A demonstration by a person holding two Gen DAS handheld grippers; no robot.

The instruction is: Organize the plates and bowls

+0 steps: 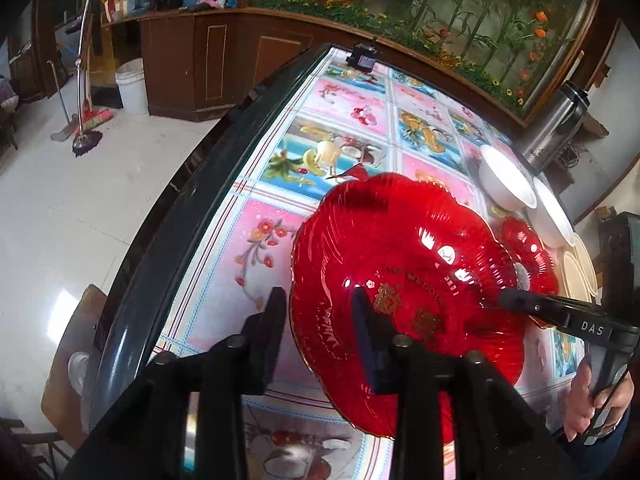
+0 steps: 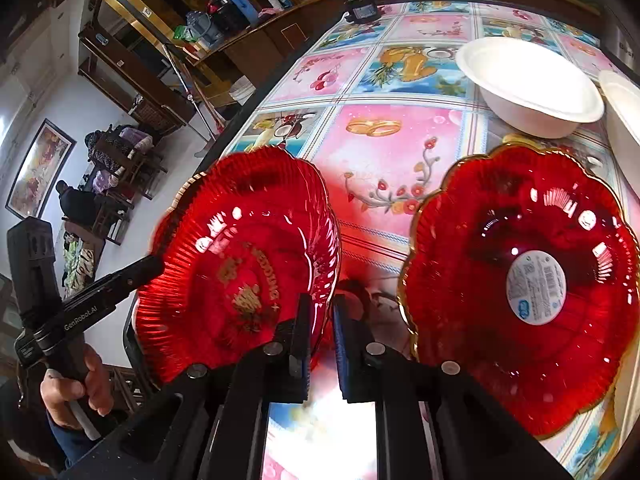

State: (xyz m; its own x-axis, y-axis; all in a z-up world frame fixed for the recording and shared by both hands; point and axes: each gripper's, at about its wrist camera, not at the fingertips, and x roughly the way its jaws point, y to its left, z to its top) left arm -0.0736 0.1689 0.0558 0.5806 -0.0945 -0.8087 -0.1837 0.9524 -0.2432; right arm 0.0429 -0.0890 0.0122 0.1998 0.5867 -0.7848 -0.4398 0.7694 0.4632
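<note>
Red plate (image 2: 240,264) in right gripper (image 2: 322,340) fingers

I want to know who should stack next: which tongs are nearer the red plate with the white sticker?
Right. The right tongs sit just beside the sticker plate, at the wedding plate's adjacent rim. The left tongs are at that plate's opposite side.

On the table (image 2: 400,128), 2 plates are lying side by side, apart: the lettered plate (image 2: 244,264) at the left, the stickered plate (image 2: 516,280) at the right. Behind the stickered plate, a bowl (image 2: 528,84) is sitting, with a 2nd bowl (image 2: 624,120) just beside it on the right. A small box (image 2: 362,10) is standing at the table's far edge.
</note>
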